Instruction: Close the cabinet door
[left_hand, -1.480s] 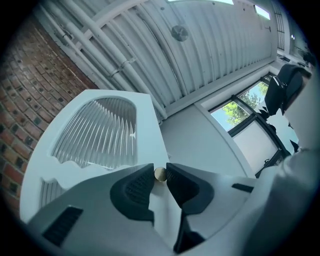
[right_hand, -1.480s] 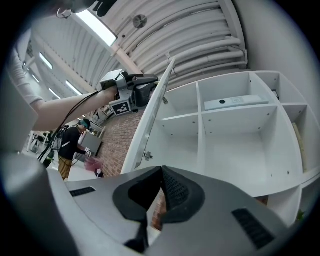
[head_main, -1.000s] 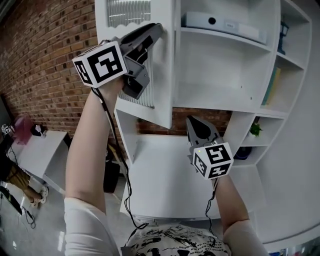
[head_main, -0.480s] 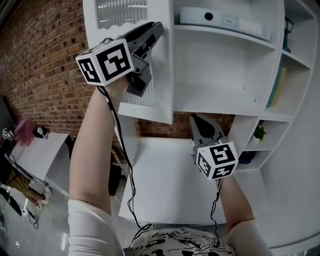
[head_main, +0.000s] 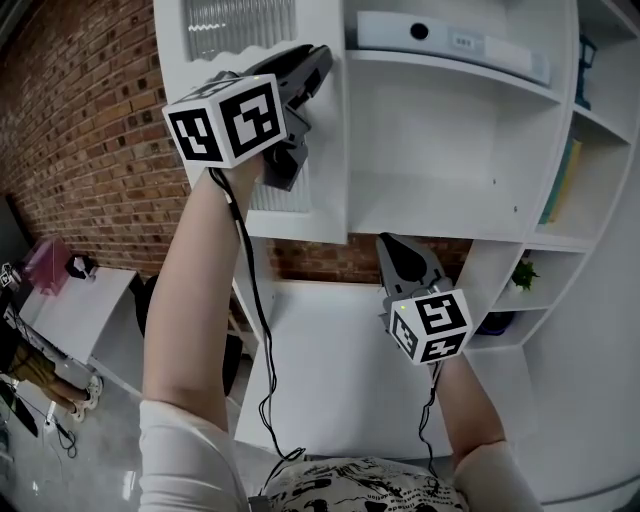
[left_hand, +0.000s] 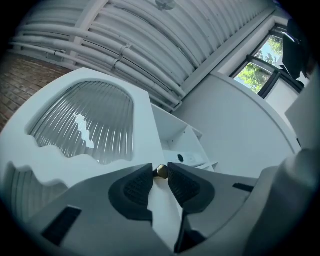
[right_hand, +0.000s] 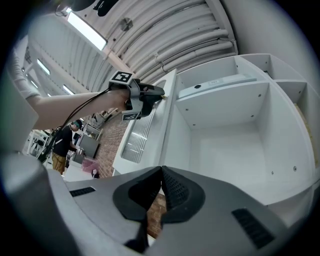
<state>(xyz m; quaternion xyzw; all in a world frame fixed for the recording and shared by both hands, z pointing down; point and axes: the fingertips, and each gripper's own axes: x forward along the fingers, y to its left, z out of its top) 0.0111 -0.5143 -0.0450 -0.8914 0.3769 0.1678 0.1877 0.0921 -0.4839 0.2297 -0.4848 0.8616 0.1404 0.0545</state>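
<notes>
The white cabinet door (head_main: 325, 140) with a ribbed glass pane (head_main: 240, 25) stands open at the left of the shelf unit (head_main: 450, 190). My left gripper (head_main: 318, 62) is raised to the door's free edge. In the left gripper view its tips (left_hand: 160, 172) are shut on the small brass door knob (left_hand: 161, 171), beside the pane (left_hand: 90, 125). My right gripper (head_main: 390, 242) hangs lower, below the open compartment, holding nothing. Its jaws (right_hand: 161, 172) meet at the tips. The right gripper view also shows the left gripper (right_hand: 150, 95) on the door (right_hand: 150, 130).
A white box-shaped device (head_main: 450, 40) lies on the upper shelf. Books (head_main: 560, 185) and a small plant (head_main: 522, 272) sit in the right-hand compartments. A white desk top (head_main: 330, 370) lies below. A brick wall (head_main: 90, 130) is to the left, and a person (right_hand: 62, 142) stands far off.
My left gripper has carried the door edge a little to the right and rolled, so its marker cube faces the head camera more. The right gripper has drifted slightly.
</notes>
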